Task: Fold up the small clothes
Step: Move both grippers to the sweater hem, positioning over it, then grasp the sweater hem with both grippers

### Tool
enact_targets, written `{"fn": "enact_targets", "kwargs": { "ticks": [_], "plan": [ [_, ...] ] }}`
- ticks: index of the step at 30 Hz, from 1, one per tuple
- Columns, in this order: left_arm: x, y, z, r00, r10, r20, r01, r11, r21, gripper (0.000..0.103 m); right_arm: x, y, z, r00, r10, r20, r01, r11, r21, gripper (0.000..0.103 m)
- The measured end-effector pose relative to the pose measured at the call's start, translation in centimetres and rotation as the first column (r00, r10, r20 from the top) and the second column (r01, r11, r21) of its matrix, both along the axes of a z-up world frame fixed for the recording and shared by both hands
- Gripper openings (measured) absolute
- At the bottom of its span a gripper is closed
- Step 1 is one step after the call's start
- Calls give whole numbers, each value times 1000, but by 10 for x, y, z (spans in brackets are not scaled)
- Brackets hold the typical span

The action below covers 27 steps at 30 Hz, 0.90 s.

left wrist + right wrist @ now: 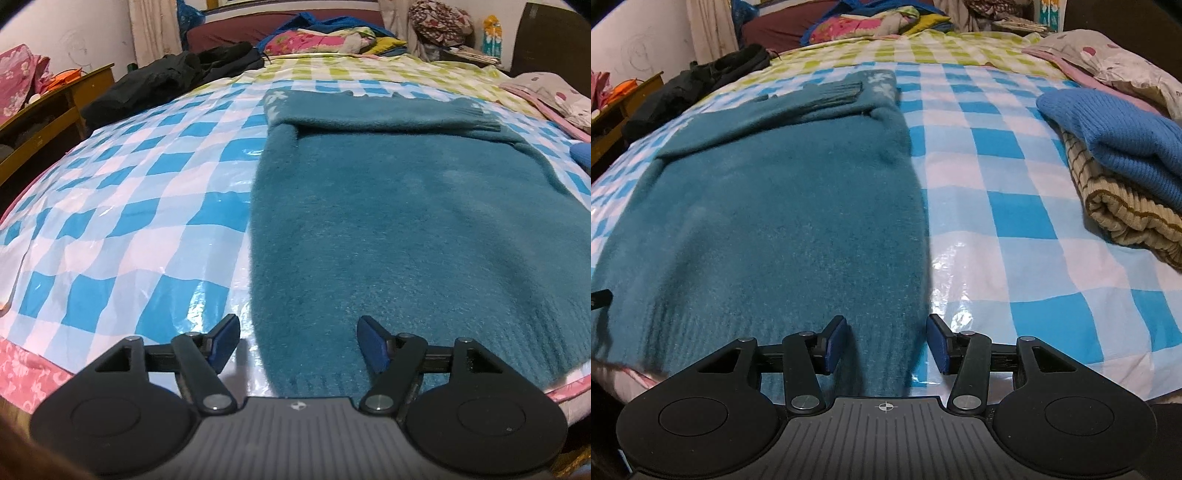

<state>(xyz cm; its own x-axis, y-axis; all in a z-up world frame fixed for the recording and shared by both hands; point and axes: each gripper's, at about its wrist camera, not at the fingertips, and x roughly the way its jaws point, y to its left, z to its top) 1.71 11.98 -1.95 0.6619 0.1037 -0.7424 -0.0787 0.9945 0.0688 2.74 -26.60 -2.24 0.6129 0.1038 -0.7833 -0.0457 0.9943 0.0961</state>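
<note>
A fuzzy teal sweater (406, 221) lies flat on the checked bed cover, sleeves folded across its far end; it also shows in the right wrist view (768, 206). My left gripper (297, 341) is open and empty, straddling the sweater's near left hem corner. My right gripper (886, 343) is open and empty, straddling the near right hem corner. A bit of the left gripper (600, 297) shows at the left edge of the right wrist view.
The blue, white and green checked plastic cover (129, 206) spans the bed. Folded clothes, a blue knit (1119, 129) over a striped beige one (1126, 206), sit at right. Black clothing (166, 81) lies far left; bedding is piled at the head; a wooden shelf (44, 107) stands left.
</note>
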Motion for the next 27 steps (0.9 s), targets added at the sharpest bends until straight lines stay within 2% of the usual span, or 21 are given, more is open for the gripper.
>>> {"fn": "enact_targets", "kwargs": {
  "ticks": [6,7,8,13,16,18,22,24,25,27],
  "plan": [
    [-2,4,-1,999,30,-11,-30,999,-21,74,-1,-1,0,1000,9,0,-9,999,47,49],
    [-3,4,-1,1000,24,-14,-24,999,-28,69,-2,-1,0,1000,12,1,-12,998,57,49],
    [-3,4,-1,1000,16,-16,-17,999,-41,59,-2,0,0,1000,16,2,-16,998,65,49],
    [-7,1,2,1000,-16,0,16,996,-89,35,2,-4,-2,1000,8,10,-9,992,126,48],
    [-8,4,2,1000,-8,1,8,993,-118,34,1,-4,3,999,30,31,-35,982,184,47],
    [-5,4,0,1000,0,-8,-1,992,-126,34,5,-4,1,999,26,19,-29,982,184,47],
    [0,-1,-3,1000,-2,-14,0,996,-86,47,12,-6,-6,1000,12,12,-14,979,204,49],
    [2,2,-4,1000,12,-25,-15,994,-109,47,11,-6,-6,1000,11,18,-15,976,216,46],
    [2,4,-3,1000,15,-25,-18,992,-121,43,10,-6,-6,1000,10,20,-14,976,218,44],
    [0,4,0,1000,9,-15,-11,990,-137,29,9,-7,-6,1000,0,22,-5,973,229,30]
  ]
}}
